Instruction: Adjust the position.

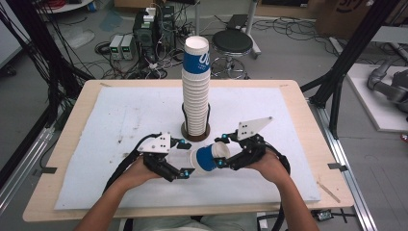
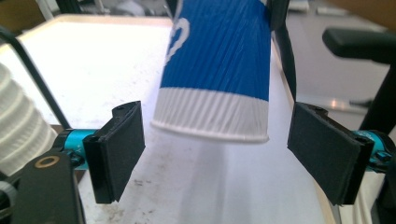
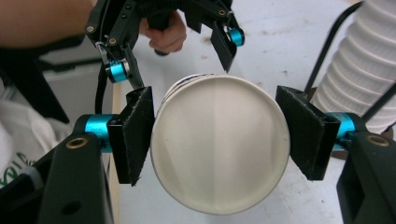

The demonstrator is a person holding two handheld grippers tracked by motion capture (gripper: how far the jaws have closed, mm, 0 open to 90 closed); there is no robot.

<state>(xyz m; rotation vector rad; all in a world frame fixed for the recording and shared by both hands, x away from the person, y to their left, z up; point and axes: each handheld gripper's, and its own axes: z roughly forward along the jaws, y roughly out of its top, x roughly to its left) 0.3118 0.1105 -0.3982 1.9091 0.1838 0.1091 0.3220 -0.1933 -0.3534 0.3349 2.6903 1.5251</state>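
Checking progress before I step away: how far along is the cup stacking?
Done: a tall stack of paper cups stands in its holder at the table's middle. In hand: the right gripper clamps one blue paper cup; the left gripper stands open around its bottom end. Left: setting that cup on the stack.

Cup (image 2: 219,70) top cut off by upper edge in left gripper view; cup stack (image 3: 369,65) cropped at right in right gripper view.
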